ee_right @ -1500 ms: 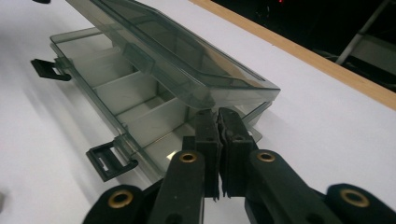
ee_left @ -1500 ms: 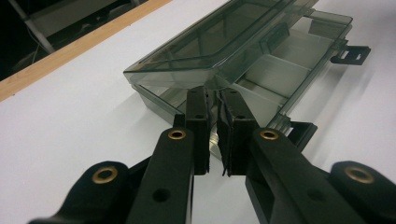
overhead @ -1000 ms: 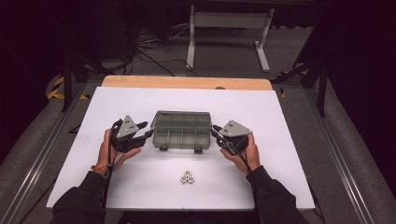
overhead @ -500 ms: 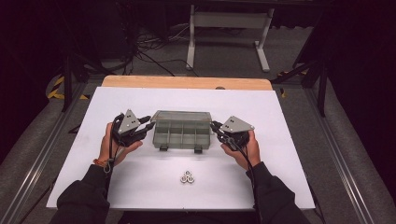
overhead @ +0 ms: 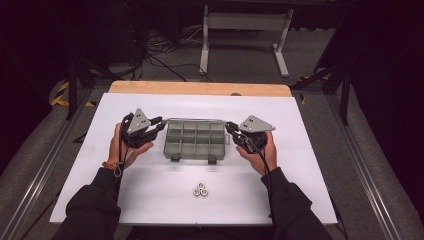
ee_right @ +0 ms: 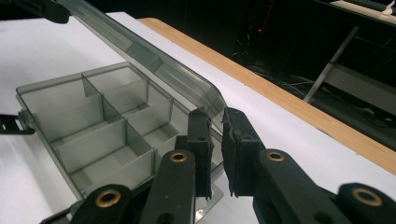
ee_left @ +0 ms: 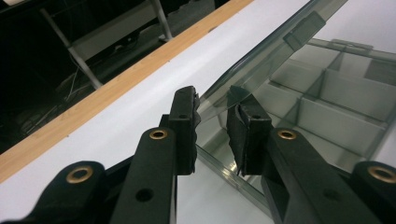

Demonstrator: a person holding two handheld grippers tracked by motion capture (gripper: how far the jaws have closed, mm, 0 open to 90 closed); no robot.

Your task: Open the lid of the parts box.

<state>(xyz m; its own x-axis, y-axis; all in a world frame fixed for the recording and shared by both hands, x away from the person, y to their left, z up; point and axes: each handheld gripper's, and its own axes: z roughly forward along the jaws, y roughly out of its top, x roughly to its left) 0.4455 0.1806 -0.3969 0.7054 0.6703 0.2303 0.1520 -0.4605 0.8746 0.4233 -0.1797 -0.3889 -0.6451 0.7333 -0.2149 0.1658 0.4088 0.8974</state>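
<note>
Nearest the person, three small metal nuts (overhead: 200, 189) sit clustered on the white table (overhead: 310, 200), well apart from both hands. Past them, the clear plastic compartment box (overhead: 195, 141) sits mid-table, two dark latches (overhead: 175, 158) on its near edge undone, compartments look empty. Its transparent lid (ee_right: 154, 60) is part raised, hinged along the far side.

Left gripper (ee_left: 212, 109) pinches the lid's left corner; its jaws have just been closing, and the lid edge sits between the pads. Right gripper (ee_right: 217, 122) is pressed nearly together on the lid's right corner, thin plastic clamped between the pads.

Risks, judged from here: both grips are only on thin corner edges, so slick plastic could slip out and the lid would drop shut. If one hand lifts faster, the lid twists and strains the hinge. Nothing holds the base down, so pulling up could drag or tip the whole box. A slide toward the person could knock the nuts.
</note>
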